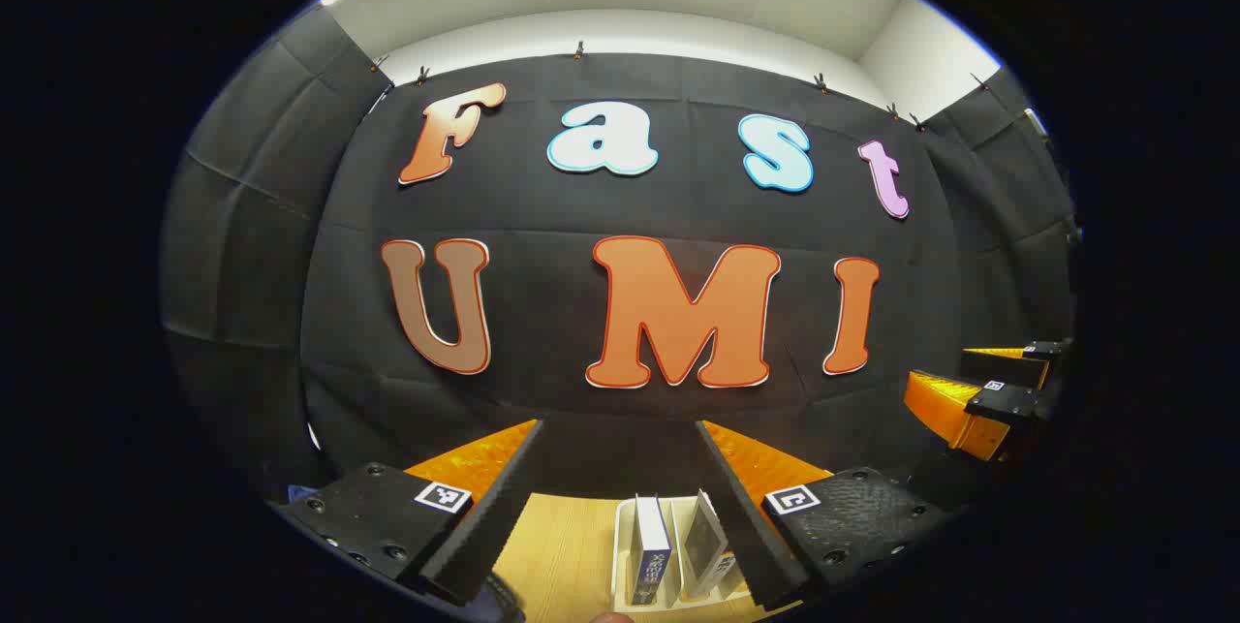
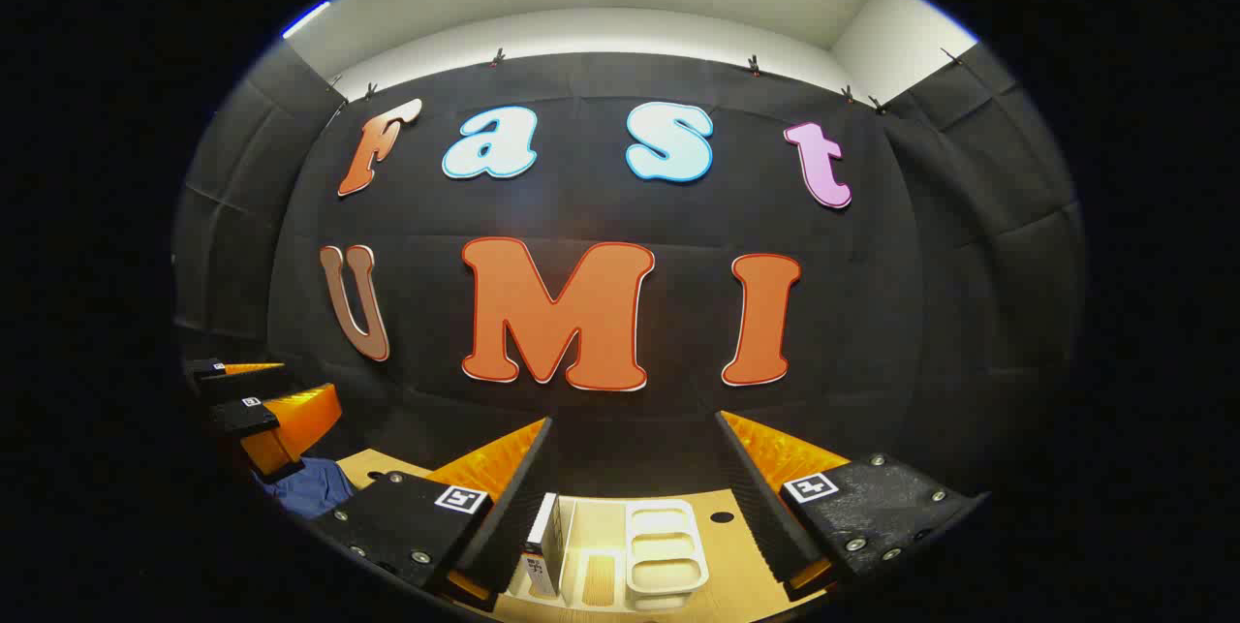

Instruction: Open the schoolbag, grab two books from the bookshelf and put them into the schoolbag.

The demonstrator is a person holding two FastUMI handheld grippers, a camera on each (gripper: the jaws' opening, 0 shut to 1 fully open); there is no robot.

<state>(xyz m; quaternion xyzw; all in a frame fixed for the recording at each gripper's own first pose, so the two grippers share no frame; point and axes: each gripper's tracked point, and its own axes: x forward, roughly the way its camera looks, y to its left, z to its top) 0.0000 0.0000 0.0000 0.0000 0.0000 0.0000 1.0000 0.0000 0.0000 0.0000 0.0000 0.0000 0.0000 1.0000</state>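
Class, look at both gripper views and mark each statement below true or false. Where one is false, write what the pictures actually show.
1. The left gripper has its fingers spread apart. True.
2. Books stand upright in the white bookshelf on the wooden table. True.
3. The right gripper is clamped on a book. False: its fingers are apart and hold nothing.
4. The bookshelf lies on the floor. False: it sits on the table.
5. A piece of blue fabric shows at the lower left of the right gripper view. True.
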